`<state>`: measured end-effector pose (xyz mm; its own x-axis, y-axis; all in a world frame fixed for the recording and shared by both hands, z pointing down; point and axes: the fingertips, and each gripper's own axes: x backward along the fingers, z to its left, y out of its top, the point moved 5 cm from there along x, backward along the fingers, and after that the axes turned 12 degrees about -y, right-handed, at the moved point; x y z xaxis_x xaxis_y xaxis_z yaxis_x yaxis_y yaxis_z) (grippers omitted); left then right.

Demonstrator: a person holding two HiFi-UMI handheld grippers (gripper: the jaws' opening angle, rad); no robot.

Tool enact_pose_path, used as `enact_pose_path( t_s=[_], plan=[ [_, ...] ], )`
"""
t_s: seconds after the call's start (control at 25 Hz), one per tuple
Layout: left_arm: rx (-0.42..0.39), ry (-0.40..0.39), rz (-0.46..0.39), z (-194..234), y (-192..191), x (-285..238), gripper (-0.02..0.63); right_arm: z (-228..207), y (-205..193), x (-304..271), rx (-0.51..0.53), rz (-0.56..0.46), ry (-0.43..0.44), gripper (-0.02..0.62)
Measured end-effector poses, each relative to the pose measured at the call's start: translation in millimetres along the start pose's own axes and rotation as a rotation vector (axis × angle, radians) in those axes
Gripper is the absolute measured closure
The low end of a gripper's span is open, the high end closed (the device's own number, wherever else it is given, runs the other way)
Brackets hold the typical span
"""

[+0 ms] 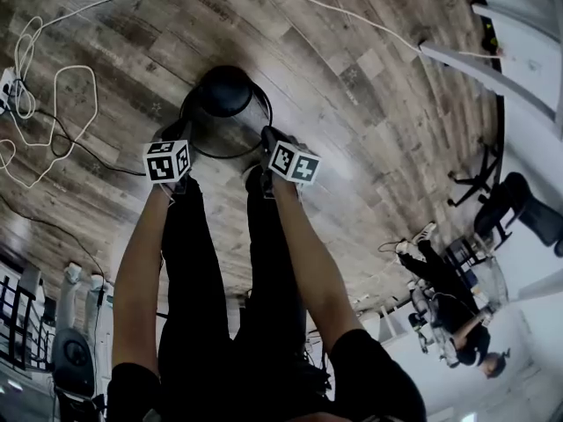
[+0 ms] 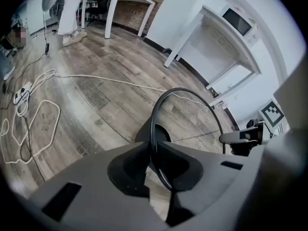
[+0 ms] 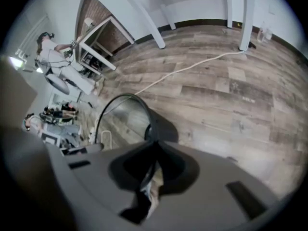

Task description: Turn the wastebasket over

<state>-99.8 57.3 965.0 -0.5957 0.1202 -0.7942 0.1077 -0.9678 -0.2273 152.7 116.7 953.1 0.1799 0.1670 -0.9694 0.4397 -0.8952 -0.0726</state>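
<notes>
Clamping closed on mesh wastebasket at nine and three o'clock of thin rim with fingers of left gripper and right gripper; probably light, springy, slippery.

I found no words, brand names or numbers that I could read, on anything in any view. The only sign-like marks were the black-and-white square patterns on my left marker cube and my right marker cube. They were coded blocks, not letters or digits. One more such square, on the right marker cube, showed at the right edge of the left gripper view.
</notes>
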Motion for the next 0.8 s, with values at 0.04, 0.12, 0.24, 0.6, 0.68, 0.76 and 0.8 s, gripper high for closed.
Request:
enact_pose_path(
  t_s=[0.04,0.12,0.24,0.6,0.68,0.76,0.8],
  plan=[
    [-0.003,0.002,0.002,2,0,-2,0.534,-1,-2,-2,-0.004,-0.002,-0.002,0.546],
    [-0.002,0.007,0.002,5,0,-6,0.537,-1,-3,-6,-0.013,-0.009,-0.003,0.546],
    [0.007,0.014,-0.006,8,2,-11,0.539,-2,-2,-11,-0.027,-0.018,0.002,0.546],
    [0.022,-0.003,0.012,10,-5,-22,0.538,-11,-5,-22,-0.011,-0.027,-0.031,0.546],
    [0.026,-0.004,0.005,8,-6,-23,0.537,-13,-6,-22,0.000,-0.033,-0.037,0.545],
    [0.035,0.007,0.006,6,-9,-23,0.532,-15,-6,-22,0.020,-0.039,-0.049,0.543],
    [0.041,0.016,0.008,7,-10,-23,0.529,-15,-7,-22,0.032,-0.040,-0.056,0.543]
  ],
)
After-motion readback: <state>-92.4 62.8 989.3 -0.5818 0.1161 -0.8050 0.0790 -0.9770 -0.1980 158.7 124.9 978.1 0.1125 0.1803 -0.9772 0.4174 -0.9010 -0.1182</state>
